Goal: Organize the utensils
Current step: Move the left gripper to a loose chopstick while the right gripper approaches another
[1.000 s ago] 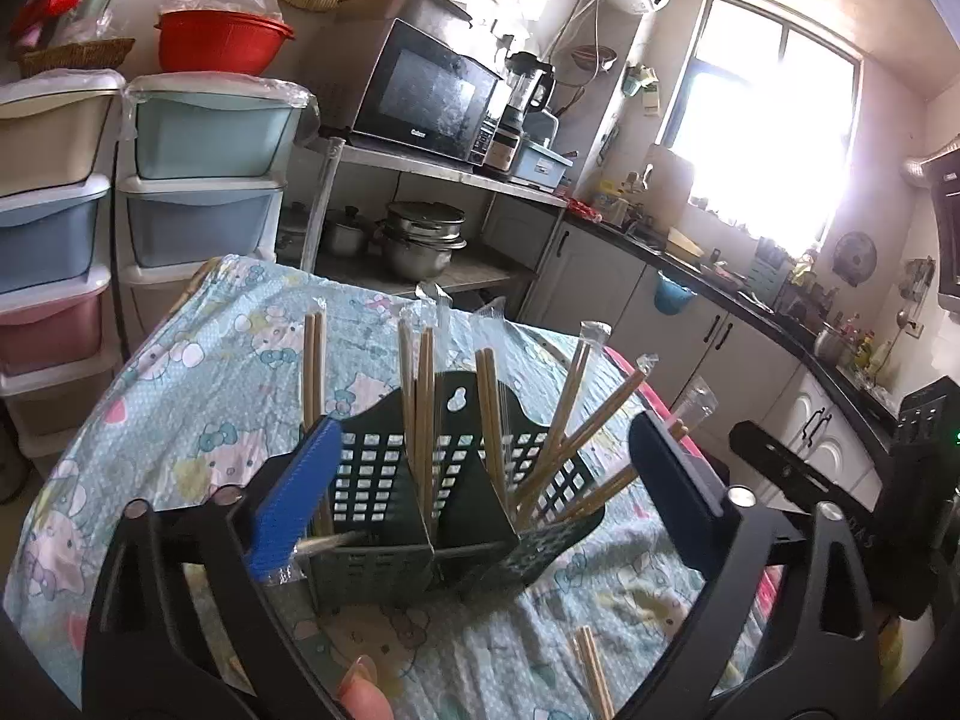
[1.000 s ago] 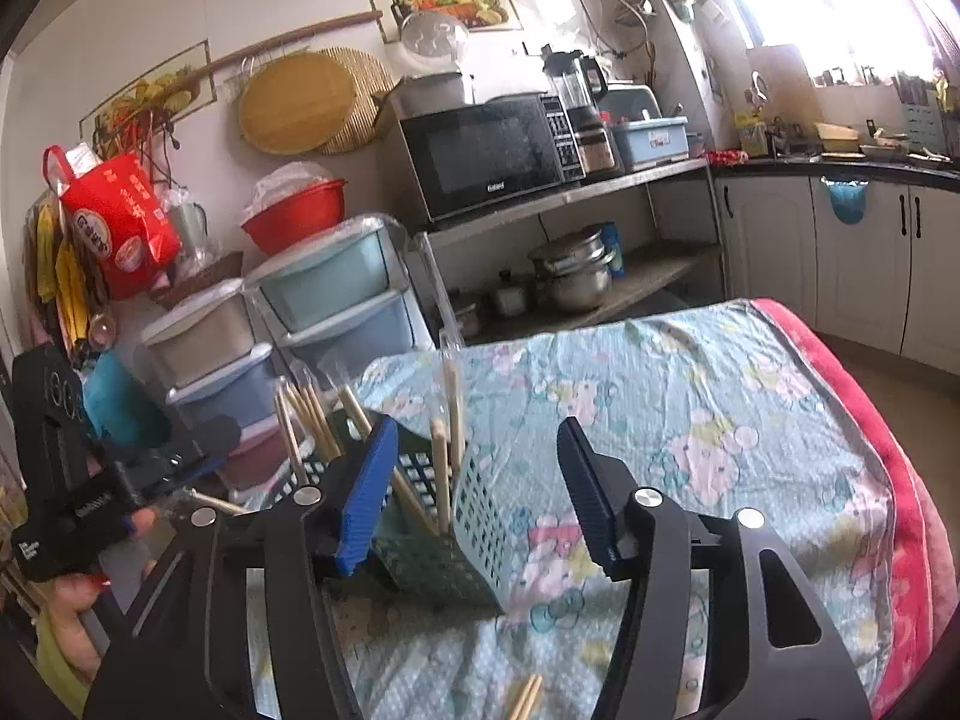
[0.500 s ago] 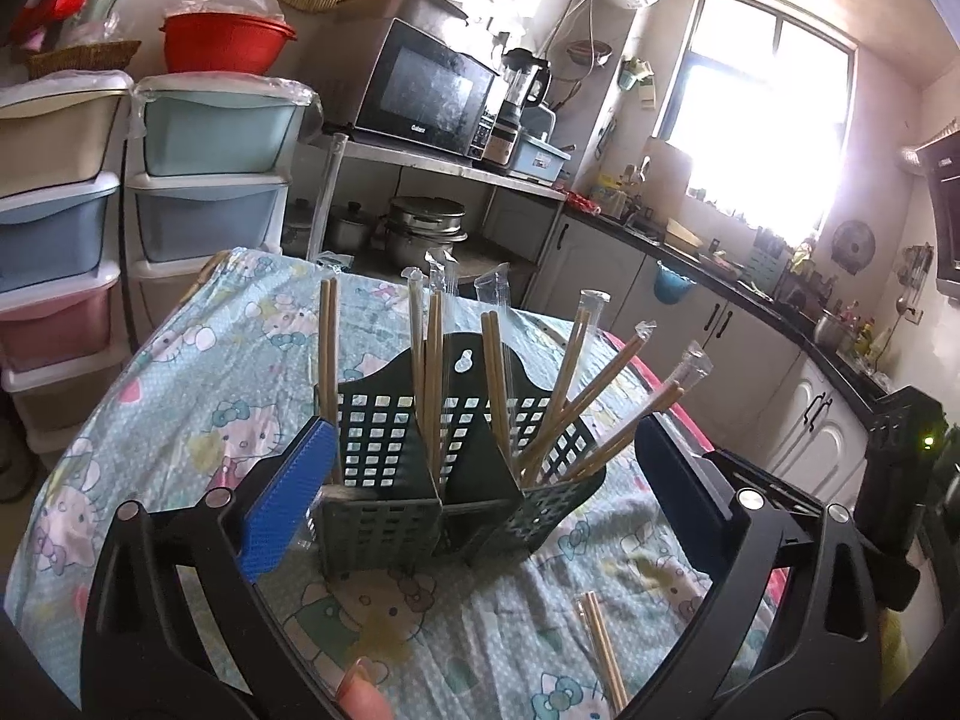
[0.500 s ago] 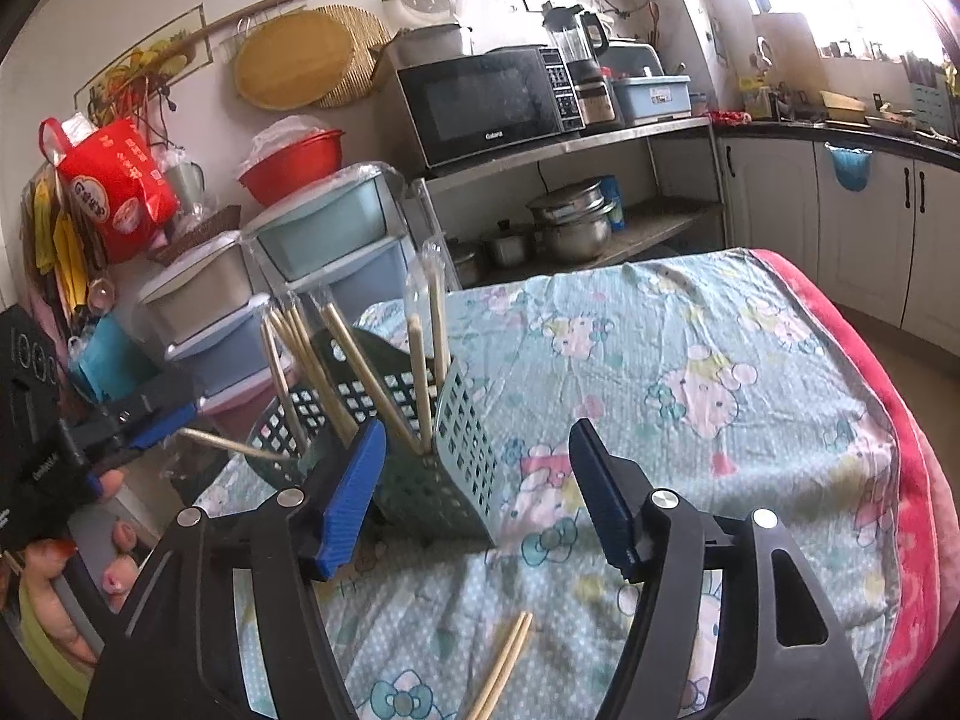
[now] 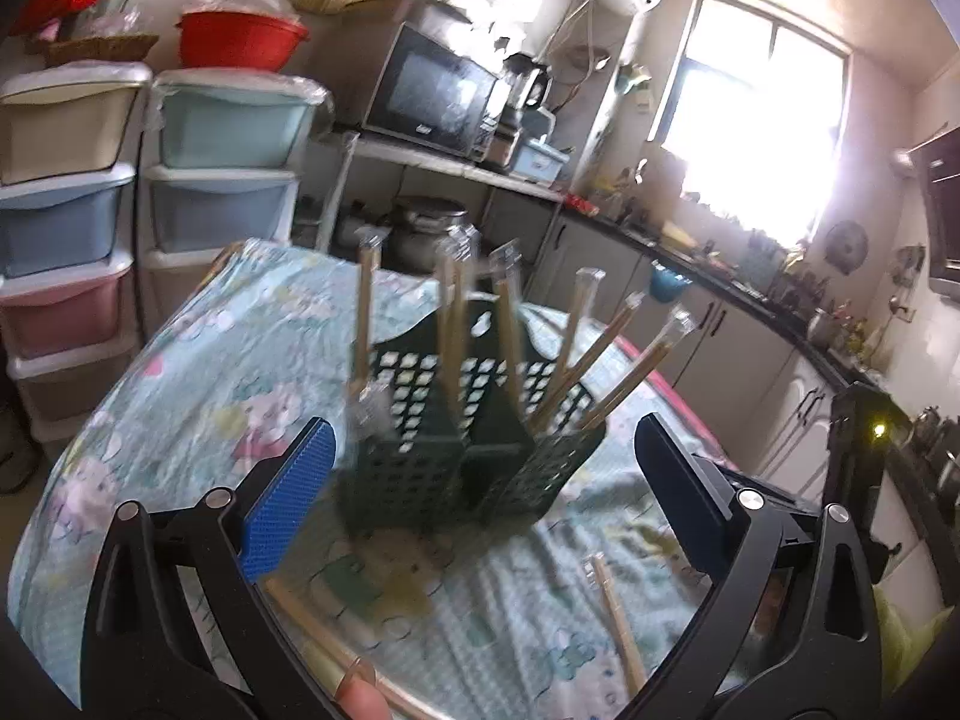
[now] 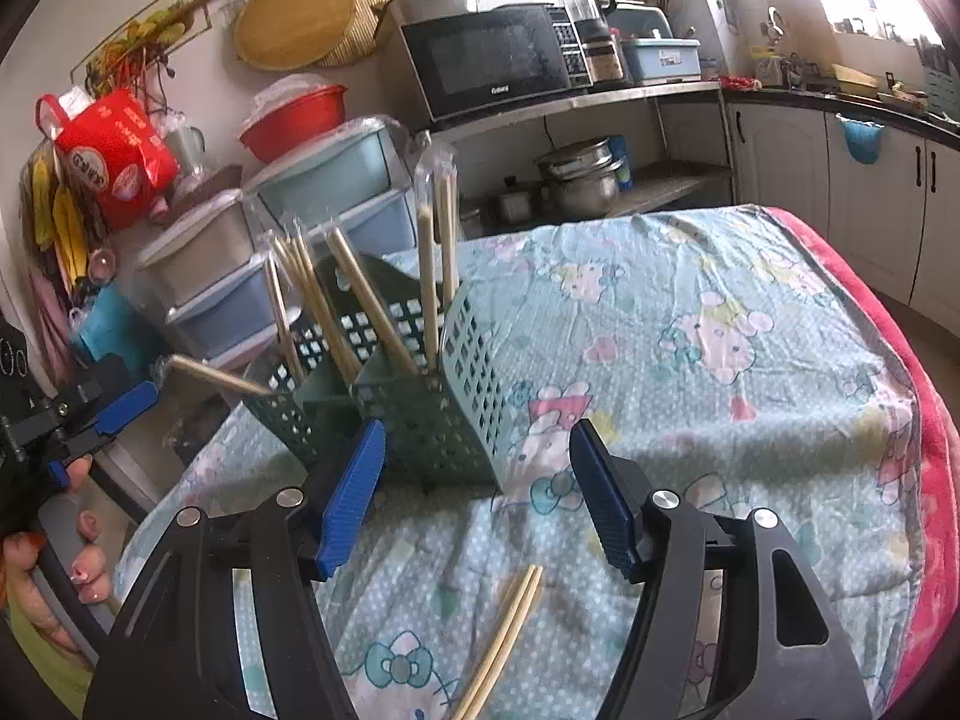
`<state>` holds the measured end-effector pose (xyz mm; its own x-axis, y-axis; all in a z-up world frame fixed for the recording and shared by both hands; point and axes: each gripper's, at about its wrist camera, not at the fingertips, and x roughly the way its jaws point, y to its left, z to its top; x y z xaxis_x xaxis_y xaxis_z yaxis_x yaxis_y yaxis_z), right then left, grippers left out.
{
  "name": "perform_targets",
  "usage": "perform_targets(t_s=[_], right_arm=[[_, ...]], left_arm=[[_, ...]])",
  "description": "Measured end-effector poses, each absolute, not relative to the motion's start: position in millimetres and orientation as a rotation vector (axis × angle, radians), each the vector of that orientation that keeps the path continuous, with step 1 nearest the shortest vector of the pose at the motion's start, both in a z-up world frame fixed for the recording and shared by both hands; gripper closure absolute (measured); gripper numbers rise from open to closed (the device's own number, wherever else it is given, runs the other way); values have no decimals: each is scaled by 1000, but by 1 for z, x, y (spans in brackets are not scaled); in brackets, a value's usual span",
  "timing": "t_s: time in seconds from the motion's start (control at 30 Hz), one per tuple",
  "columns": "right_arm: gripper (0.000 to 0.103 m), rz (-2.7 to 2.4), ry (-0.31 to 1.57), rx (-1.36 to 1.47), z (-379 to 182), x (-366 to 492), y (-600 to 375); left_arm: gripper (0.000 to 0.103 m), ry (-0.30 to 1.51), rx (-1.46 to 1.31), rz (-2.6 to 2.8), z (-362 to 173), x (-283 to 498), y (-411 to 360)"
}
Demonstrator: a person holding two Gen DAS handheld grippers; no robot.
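A dark green perforated utensil holder (image 5: 474,450) stands on the table, with several wrapped chopstick pairs (image 5: 606,354) upright in its compartments; it also shows in the right wrist view (image 6: 420,396). My left gripper (image 5: 480,486) is open and empty, drawn back in front of the holder. My right gripper (image 6: 474,498) is open and empty, near the holder's other side. A loose chopstick pair (image 6: 504,642) lies on the cloth just below the right gripper, also seen in the left wrist view (image 5: 618,618). Another chopstick (image 5: 318,630) lies by the left finger.
The table carries a light blue cartoon-print cloth (image 6: 720,360) with a red edge (image 6: 924,480). Stacked plastic drawers (image 5: 66,210) stand behind the table, a microwave (image 6: 486,60) on a shelf, kitchen counters (image 5: 750,324) to the right.
Both grippers have pulled back from the holder. The left one let go of a chopstick pair that now rests in the holder. The loose pair has come into the right wrist view.
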<state>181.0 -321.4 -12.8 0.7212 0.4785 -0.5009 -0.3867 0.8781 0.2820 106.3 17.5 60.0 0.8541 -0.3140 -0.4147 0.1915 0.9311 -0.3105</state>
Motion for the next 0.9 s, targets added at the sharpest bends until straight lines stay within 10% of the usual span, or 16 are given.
perform_targets(t_s=[0.77,0.9], right_arm=[[41,490,733,74,-50,177,-300],[42,489,756,64,-56,178,-297]], left_arm=[[11,746,-371,-161,-22,107,62],[34,796,-424,-182,-34,107,70]])
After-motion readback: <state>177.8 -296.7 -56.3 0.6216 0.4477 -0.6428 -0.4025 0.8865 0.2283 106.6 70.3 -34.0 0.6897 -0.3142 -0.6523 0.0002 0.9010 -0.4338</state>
